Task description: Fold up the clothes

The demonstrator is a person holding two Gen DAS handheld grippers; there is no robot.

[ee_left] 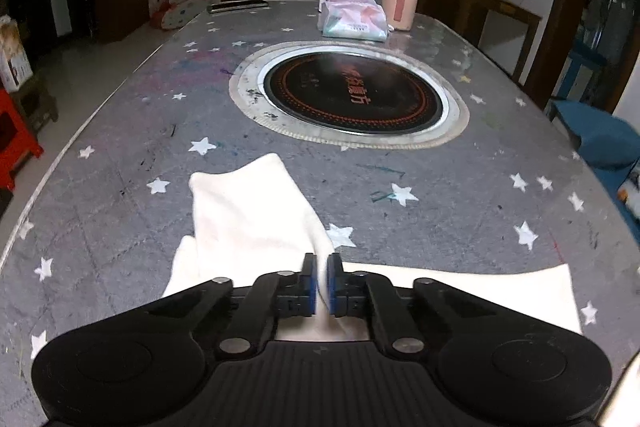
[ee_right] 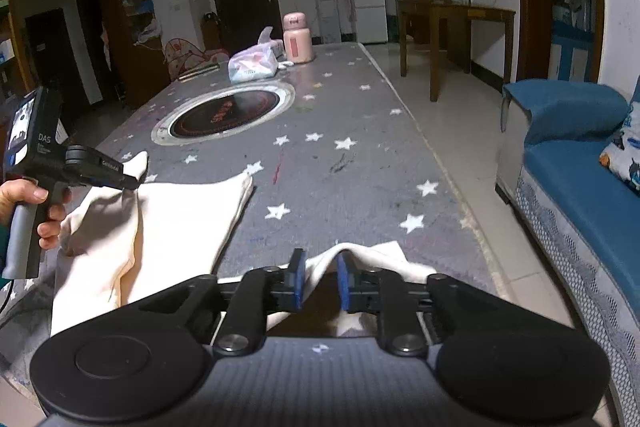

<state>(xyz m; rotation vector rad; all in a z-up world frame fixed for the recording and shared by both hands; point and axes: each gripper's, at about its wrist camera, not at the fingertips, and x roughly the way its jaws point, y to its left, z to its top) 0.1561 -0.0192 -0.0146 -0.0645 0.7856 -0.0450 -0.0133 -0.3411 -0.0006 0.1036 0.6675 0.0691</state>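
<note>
A white garment (ee_left: 248, 211) lies on the grey star-patterned table (ee_left: 460, 187). My left gripper (ee_left: 322, 275) is shut on a fold of it near the table's near edge. In the right wrist view the same garment (ee_right: 180, 219) spreads at the left, and the left gripper (ee_right: 134, 183) shows there, held by a hand and pinching the cloth. My right gripper (ee_right: 321, 275) has its jaws a little apart, with a raised fold of the white cloth (ee_right: 360, 255) between and over the fingers, near the table's right edge.
A round black induction cooktop (ee_left: 352, 95) is set into the table's middle. Tissue packs (ee_left: 354, 17) and a pink bottle (ee_left: 400, 1) stand at the far end. A blue sofa (ee_right: 580, 167) is right of the table, and a red stool (ee_left: 16, 143) left.
</note>
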